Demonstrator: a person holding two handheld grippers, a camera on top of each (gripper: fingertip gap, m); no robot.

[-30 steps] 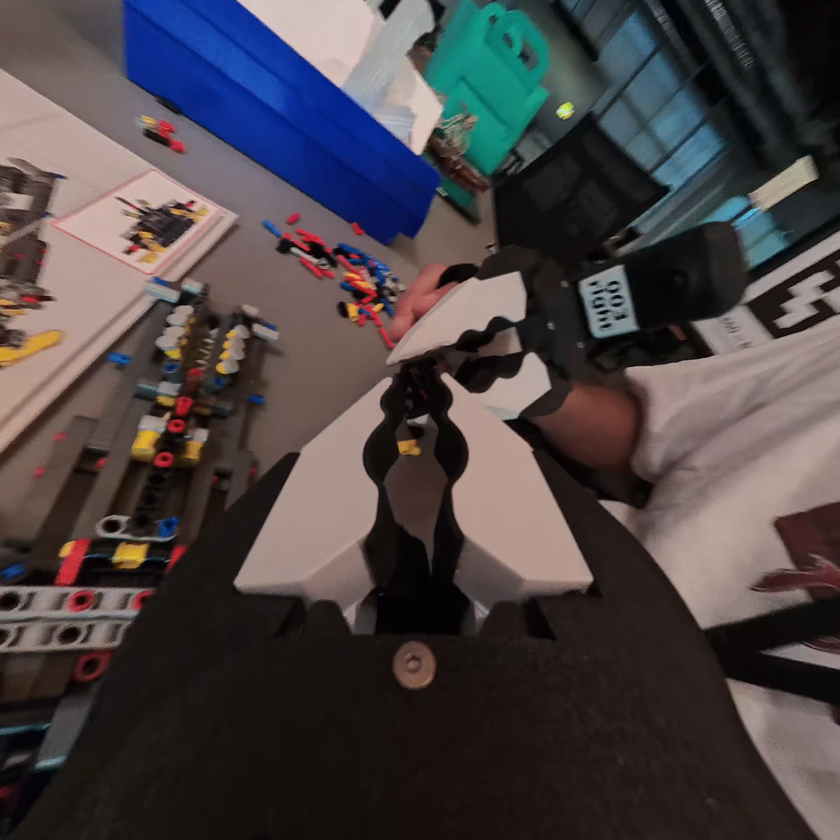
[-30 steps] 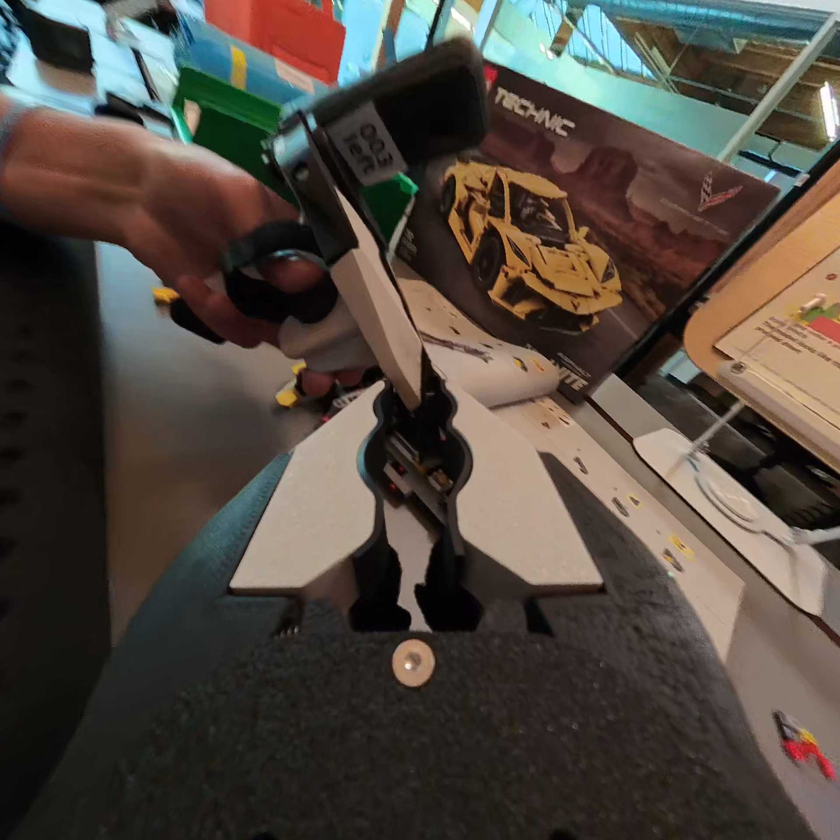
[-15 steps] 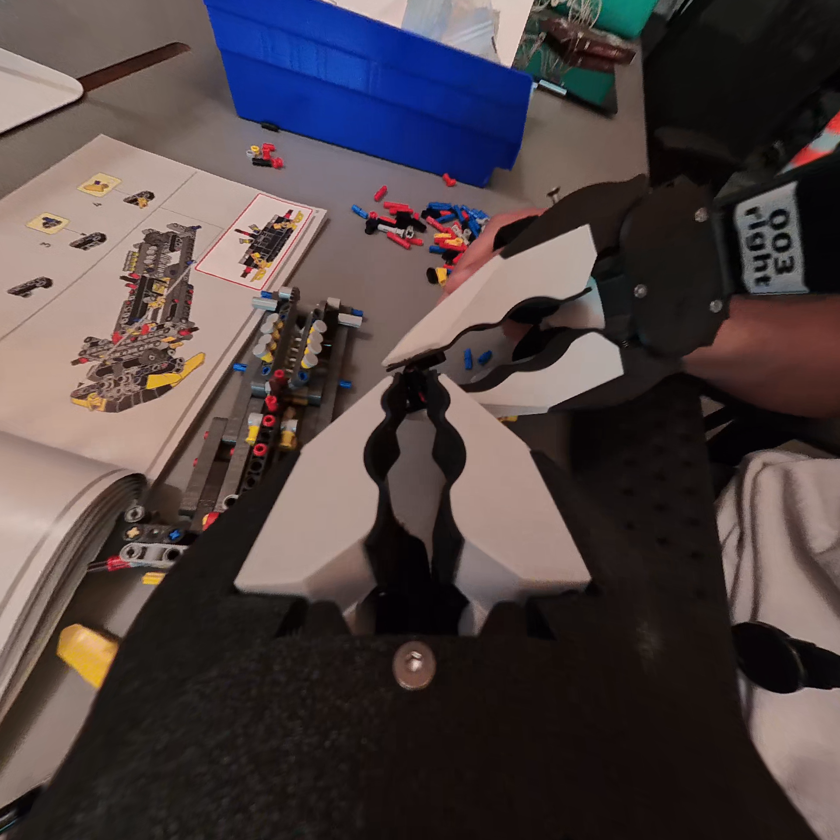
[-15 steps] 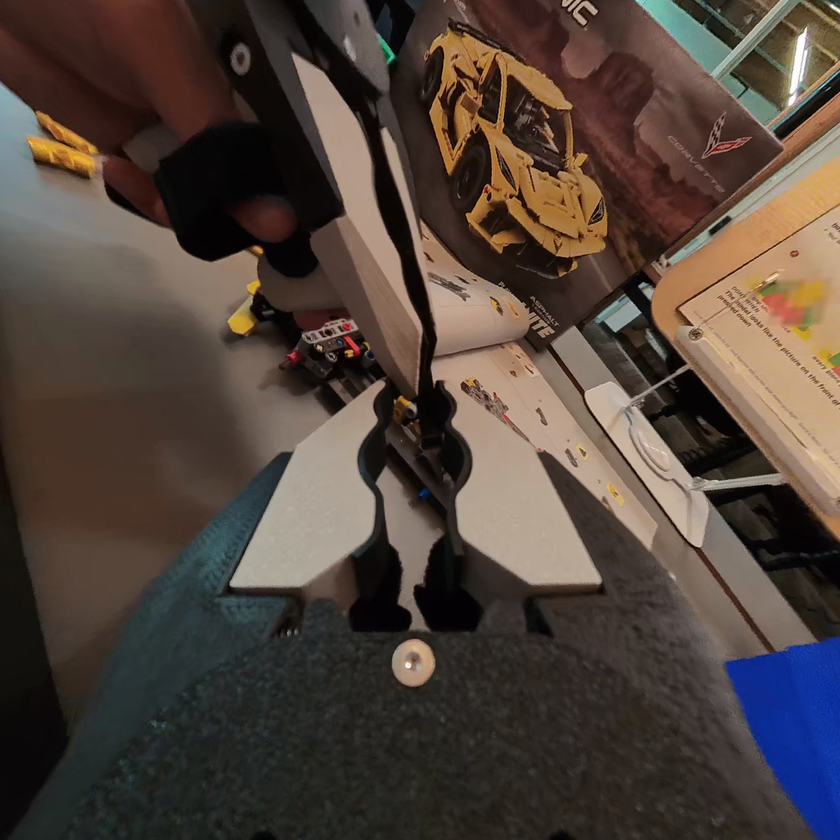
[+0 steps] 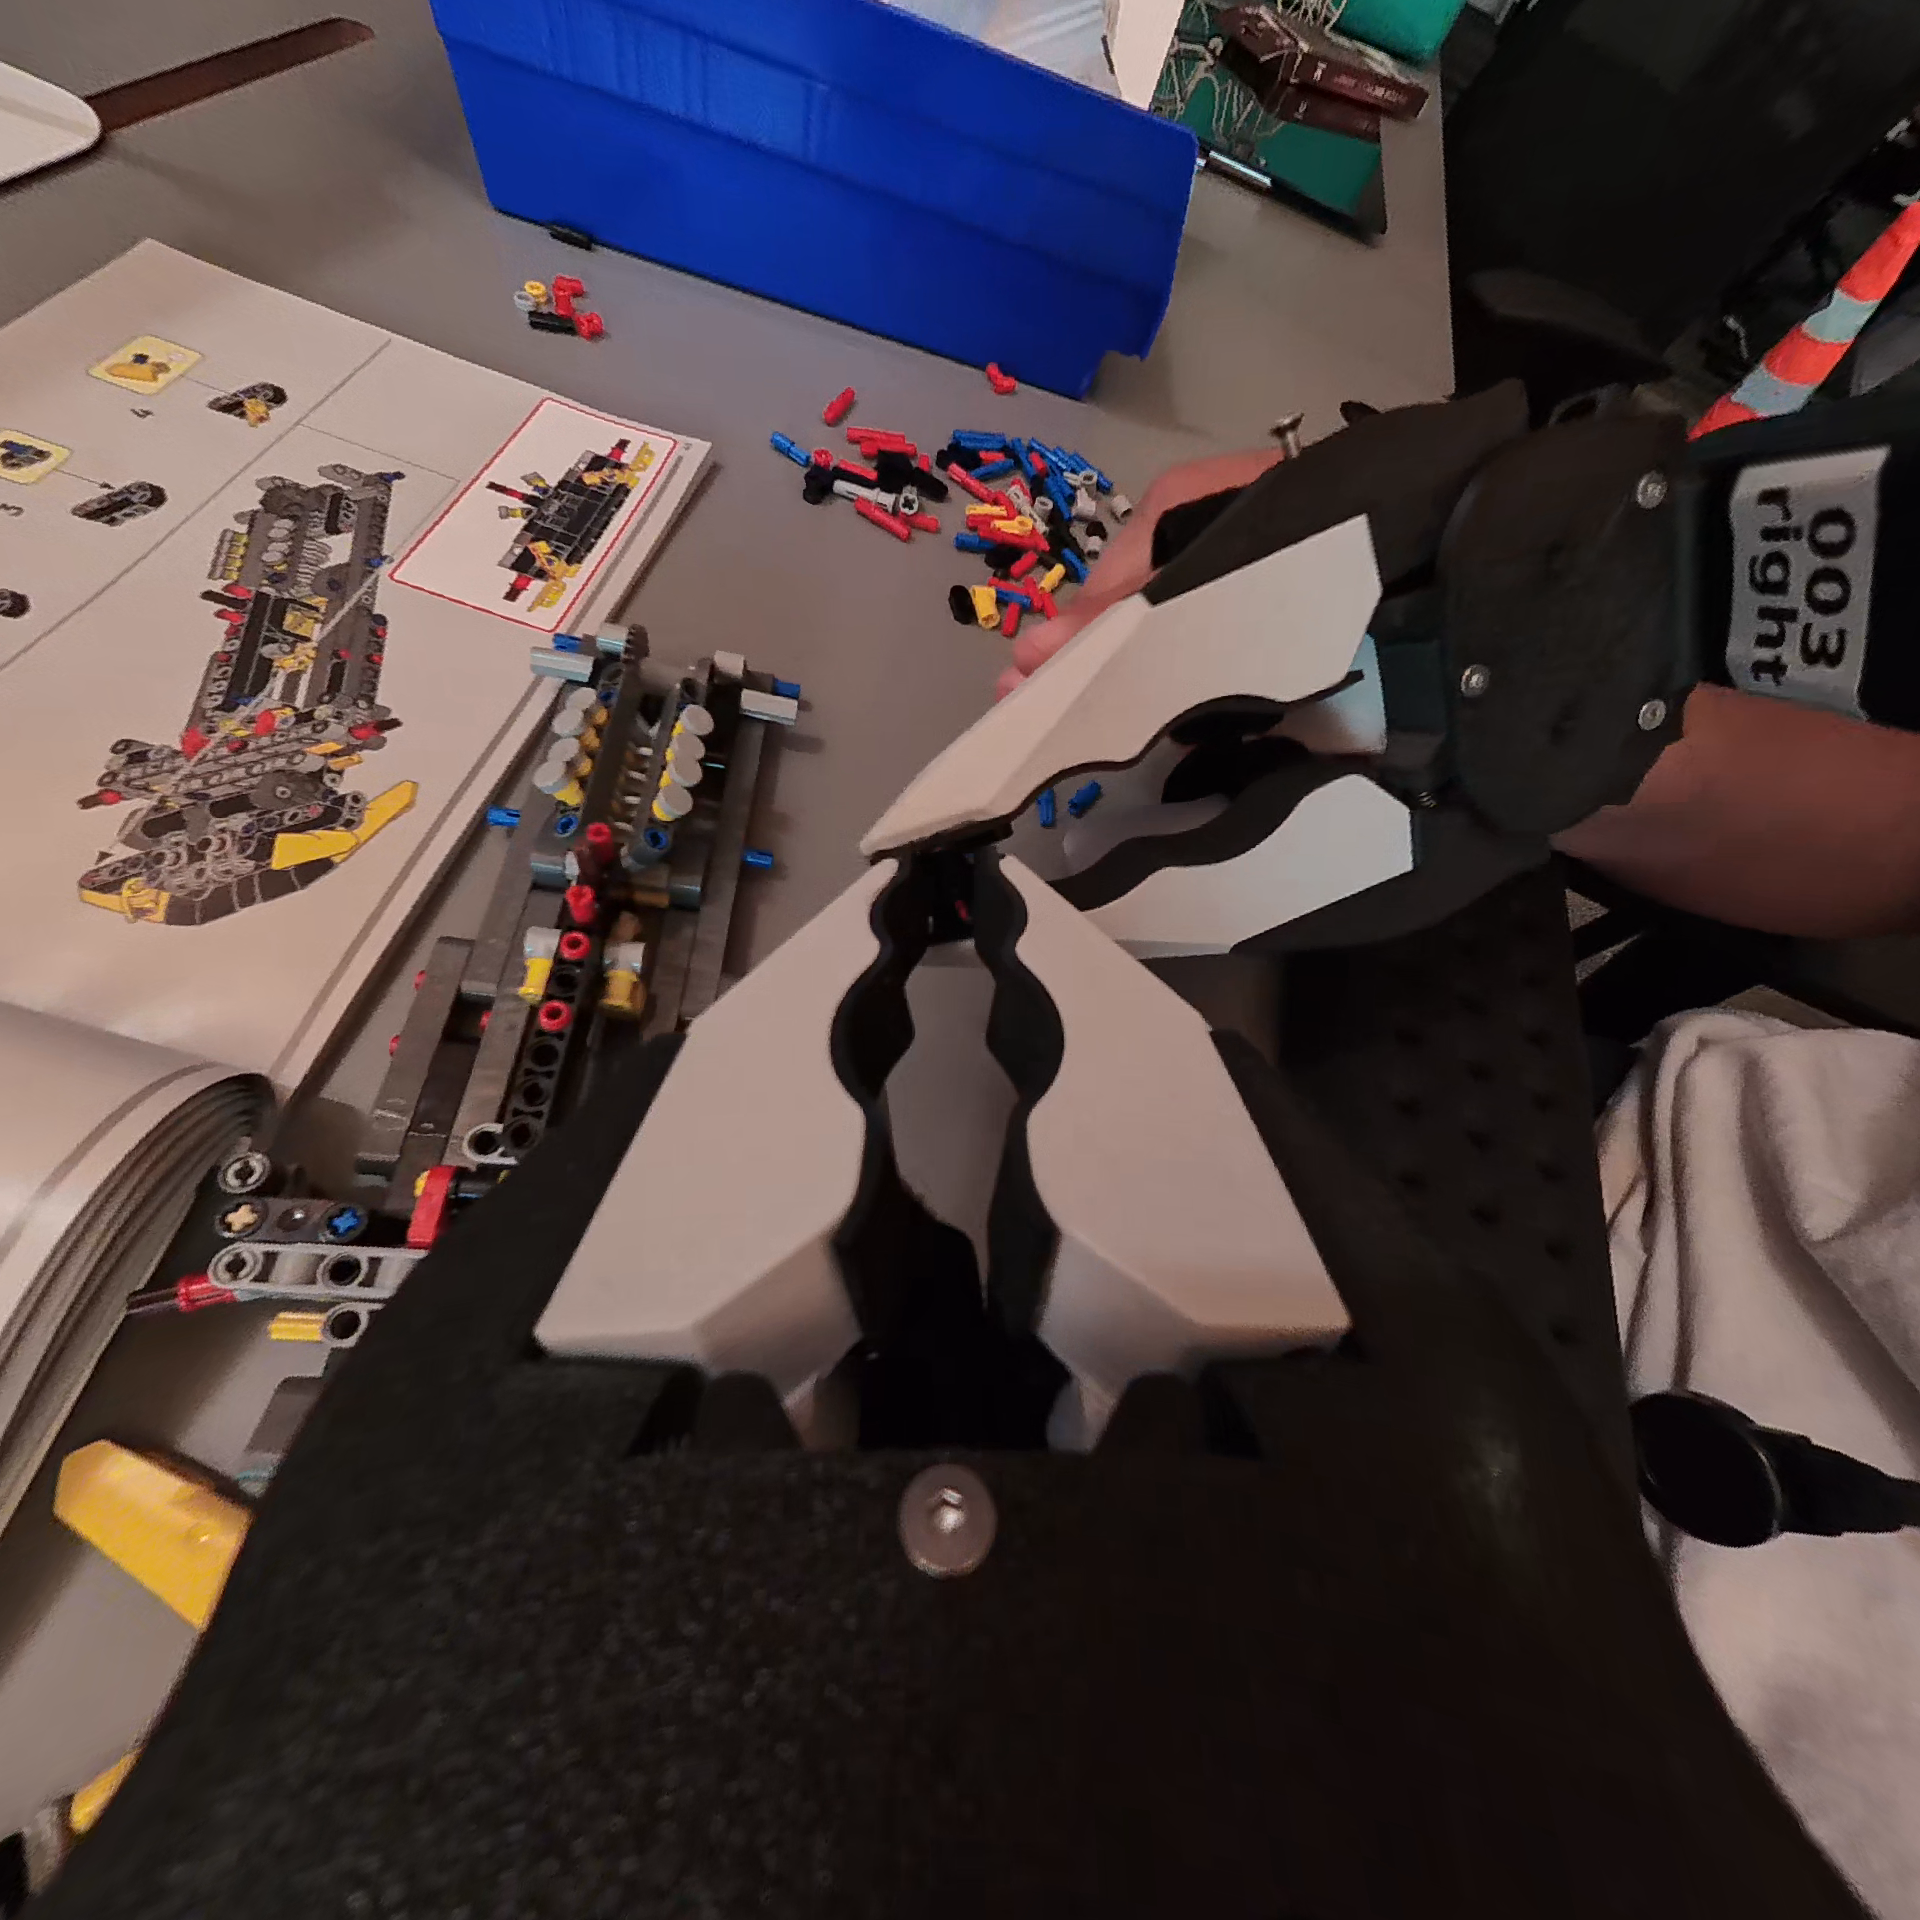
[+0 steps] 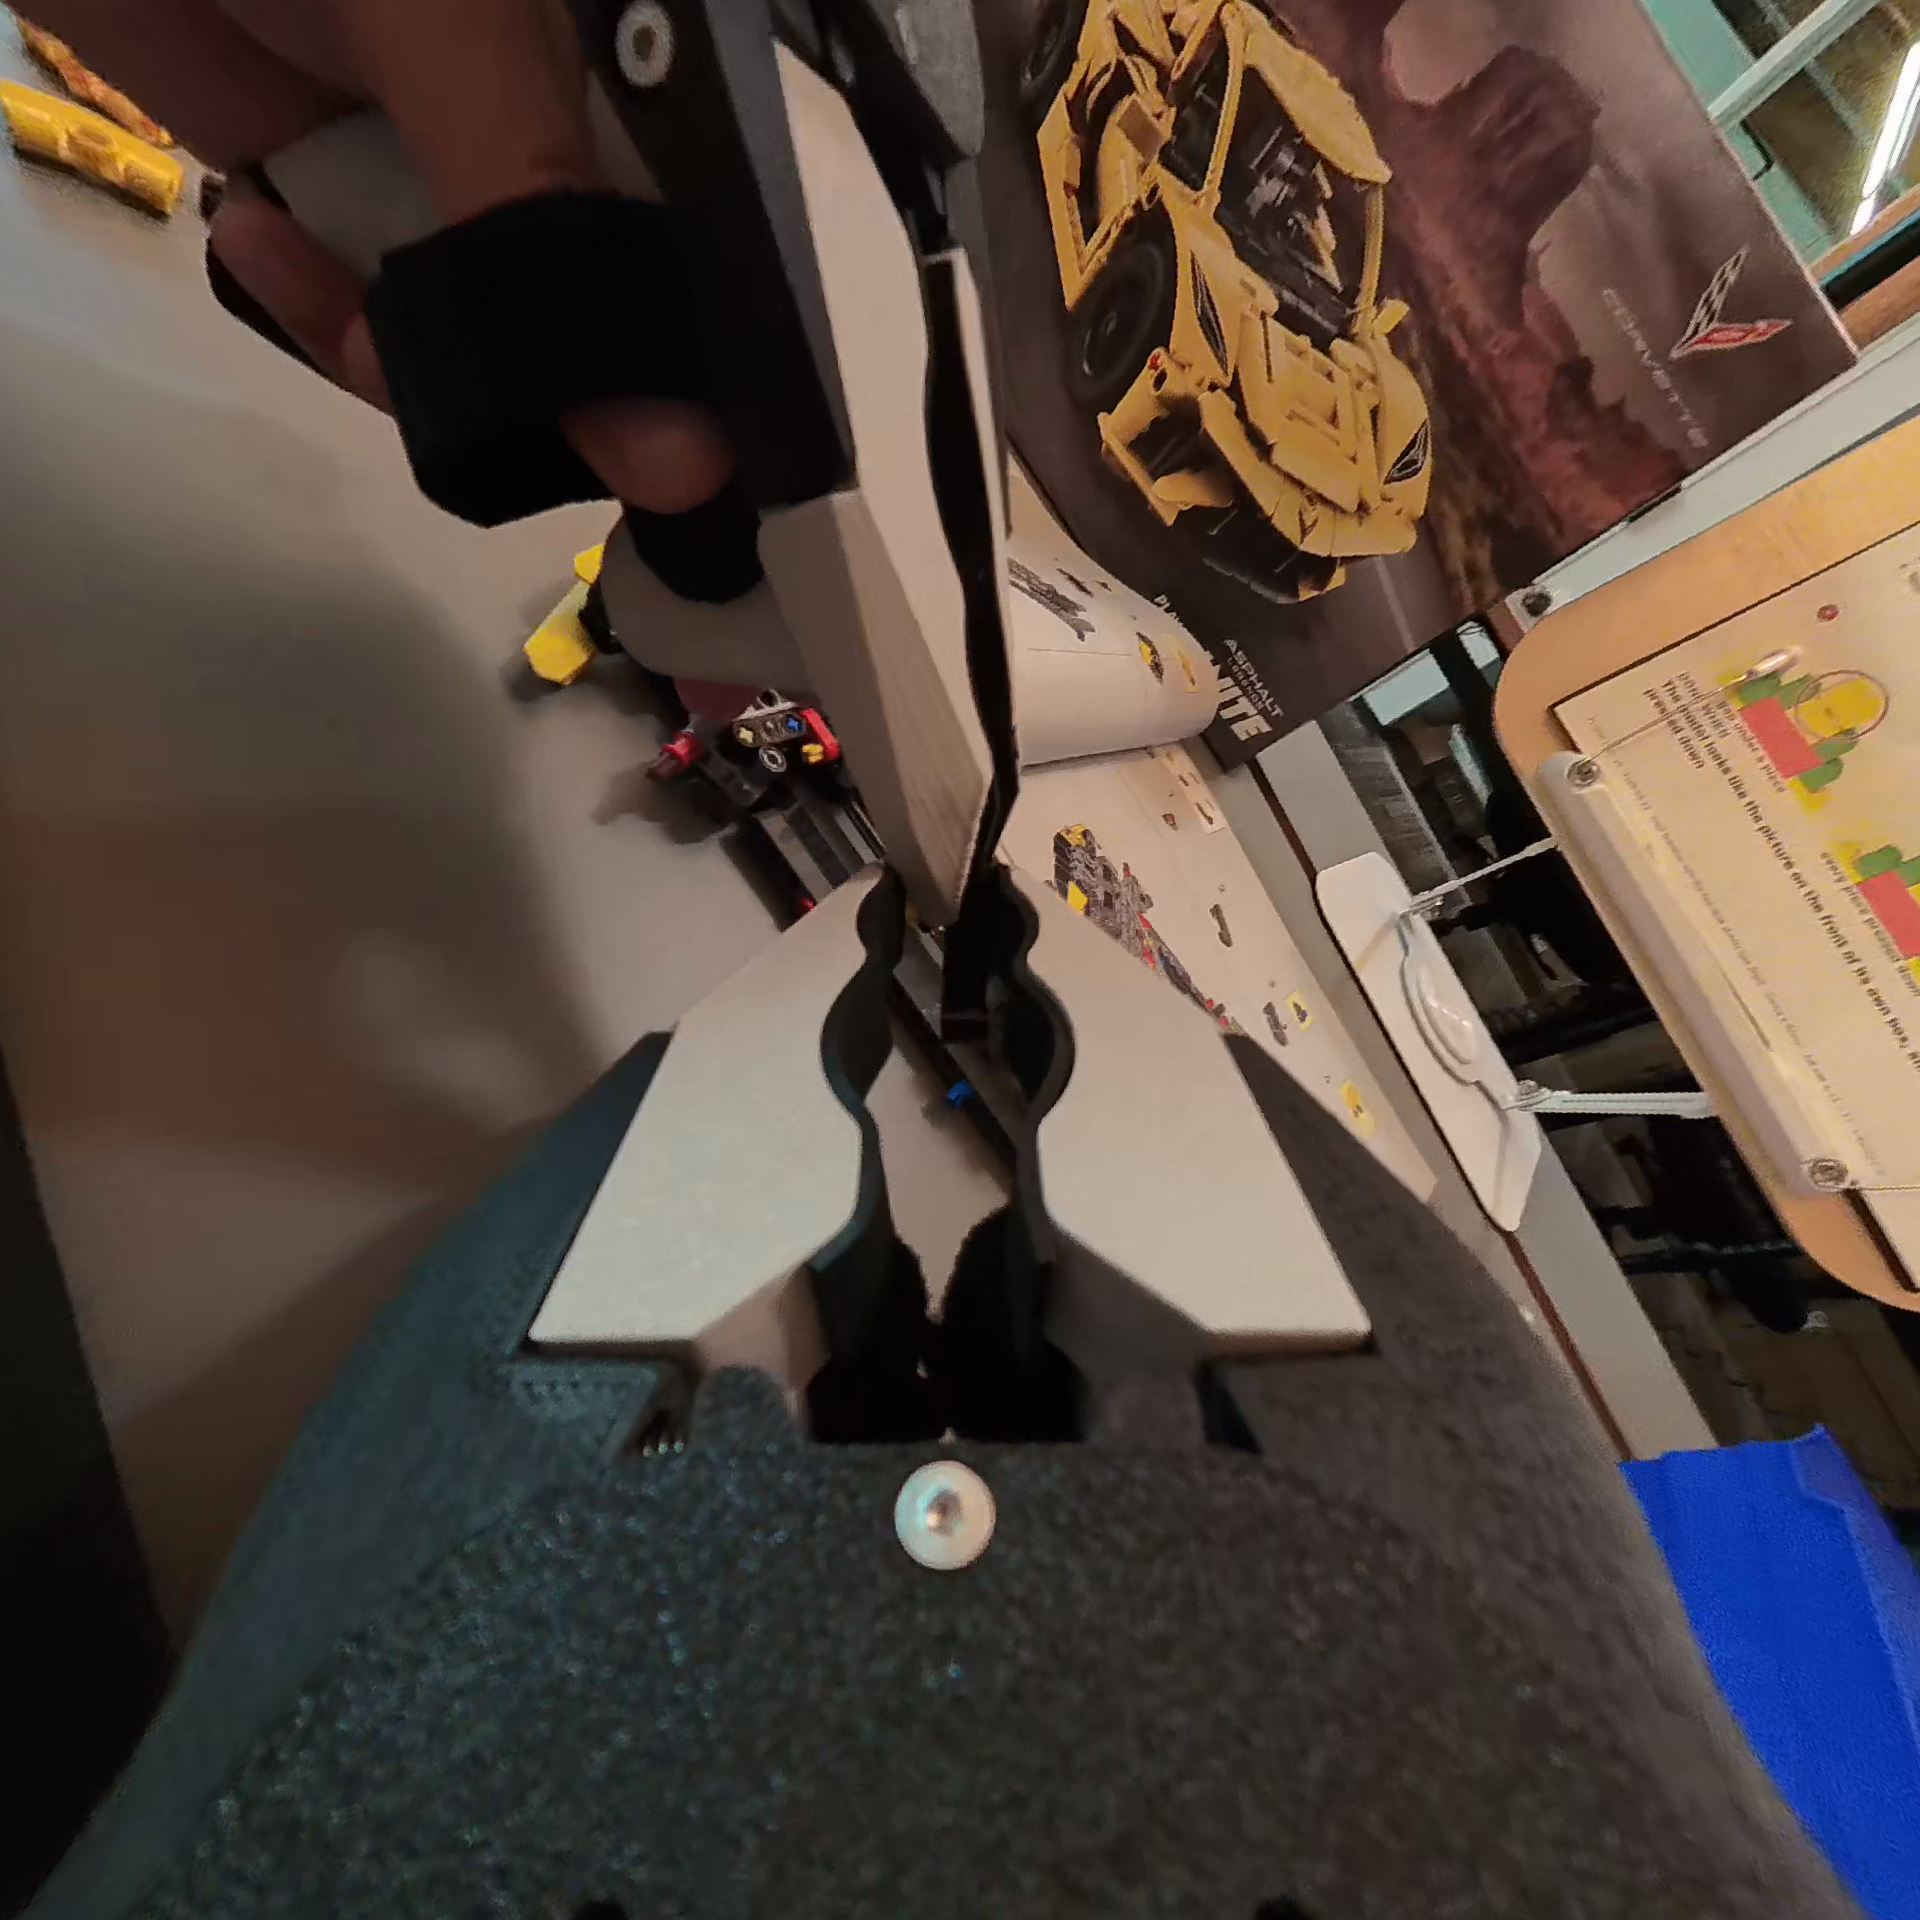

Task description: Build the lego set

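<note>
My left gripper (image 5: 943, 885) is shut on a small black Lego part (image 5: 940, 906) with a red bit, held above the table. My right gripper (image 5: 961, 847) comes in from the right and meets it tip to tip, its fingers closed on the same small black part. In the right wrist view my right gripper (image 6: 951, 906) pinches the black part (image 6: 961, 997), and the left gripper (image 6: 971, 831) reaches down from above into its tips. The long dark chassis build (image 5: 623, 883) lies on the table to the left, below both grippers.
An open instruction booklet (image 5: 260, 623) lies left of the chassis. A pile of loose red, blue and black pins (image 5: 997, 520) sits before a blue bin (image 5: 831, 187). A yellow piece (image 5: 145, 1527) lies near left. The set's box (image 6: 1299, 312) stands behind. The grippers are tip to tip, or close to it. The yellow piece (image 5: 145, 1527) is about 15 cm from both grippers' fingertips.
The left wrist view has tilted down from the room onto the table. Both grippers have stayed tip to tip on the small part, and the right one now sits closer to the left.
</note>
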